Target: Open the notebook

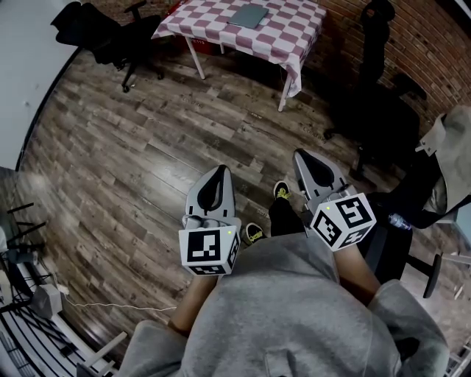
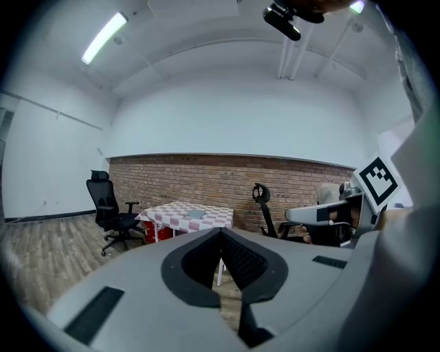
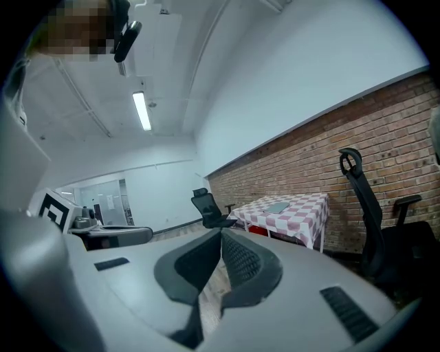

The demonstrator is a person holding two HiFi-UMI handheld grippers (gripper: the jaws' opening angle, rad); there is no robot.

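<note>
Your left gripper [image 1: 218, 173] and right gripper [image 1: 302, 156] each have their jaws pressed fully together with nothing between them. You hold them side by side above the dark wood-plank floor [image 1: 147, 147]. The thin grey-green notebook [image 1: 248, 15] lies flat and closed on the white-legged table with a red-and-white checked cloth [image 1: 291, 44], well apart from both grippers.

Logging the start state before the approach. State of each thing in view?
notebook: closed, lying flat on the table
table: upright, covered by a checked cloth
left hand-held gripper: shut, empty, far from the table
right hand-held gripper: shut, empty, far from the table
chair: upright, unoccupied, beside the table
</note>
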